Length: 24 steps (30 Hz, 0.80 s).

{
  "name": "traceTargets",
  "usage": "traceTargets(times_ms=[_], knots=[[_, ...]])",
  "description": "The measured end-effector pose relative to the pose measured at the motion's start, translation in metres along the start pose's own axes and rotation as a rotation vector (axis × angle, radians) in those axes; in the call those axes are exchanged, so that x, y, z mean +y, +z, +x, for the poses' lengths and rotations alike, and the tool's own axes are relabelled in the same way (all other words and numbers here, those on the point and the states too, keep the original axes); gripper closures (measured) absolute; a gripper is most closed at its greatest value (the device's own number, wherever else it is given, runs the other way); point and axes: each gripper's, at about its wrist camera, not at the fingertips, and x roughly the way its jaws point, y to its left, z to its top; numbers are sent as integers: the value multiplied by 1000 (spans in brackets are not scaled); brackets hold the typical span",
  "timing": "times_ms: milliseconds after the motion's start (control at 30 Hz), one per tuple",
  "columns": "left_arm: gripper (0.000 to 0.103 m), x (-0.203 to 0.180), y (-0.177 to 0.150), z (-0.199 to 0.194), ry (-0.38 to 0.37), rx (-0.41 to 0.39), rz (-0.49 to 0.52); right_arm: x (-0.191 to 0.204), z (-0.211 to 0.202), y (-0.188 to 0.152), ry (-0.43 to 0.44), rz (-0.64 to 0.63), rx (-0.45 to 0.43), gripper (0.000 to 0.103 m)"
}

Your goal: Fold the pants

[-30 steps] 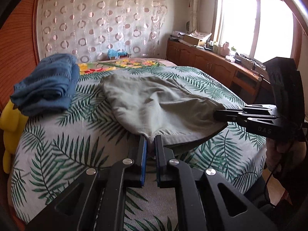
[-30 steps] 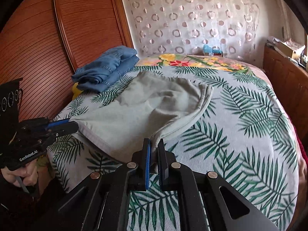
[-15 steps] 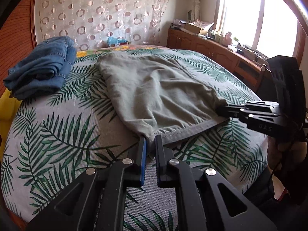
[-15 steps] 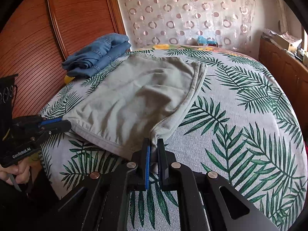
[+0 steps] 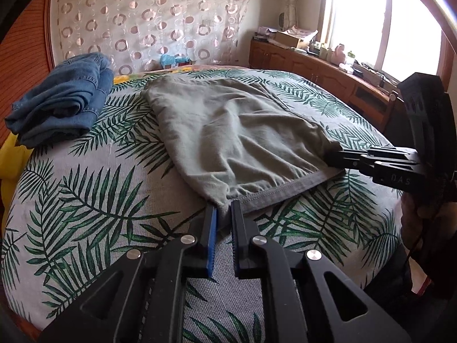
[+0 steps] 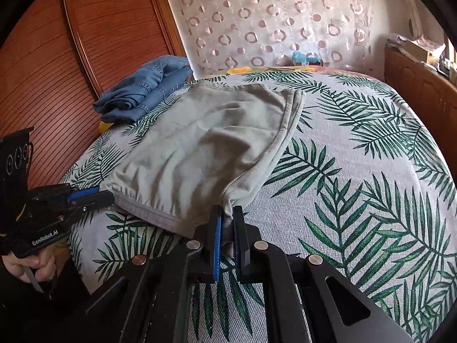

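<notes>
While the grey pants (image 5: 234,140) are lying mid-frame on the leaf-print bedspread (image 5: 85,200), long axis running away toward the upper frame, their near hem corners are being pinched by the left gripper (image 5: 224,210) and right gripper (image 6: 227,214).

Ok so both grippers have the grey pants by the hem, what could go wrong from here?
The left hand-held gripper and right hand-held gripper each pinch only a small corner of the grey pants, so a corner might slip free. The cloth is also wrinkled; creases could get folded in.
</notes>
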Motion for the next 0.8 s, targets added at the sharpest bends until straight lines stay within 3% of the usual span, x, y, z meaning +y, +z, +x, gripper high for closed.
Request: traceTargets(times_ms=[800], knots=[[94,-23,29,-73,-62,-142,51,14,-73,2,18,-57,-110,97]])
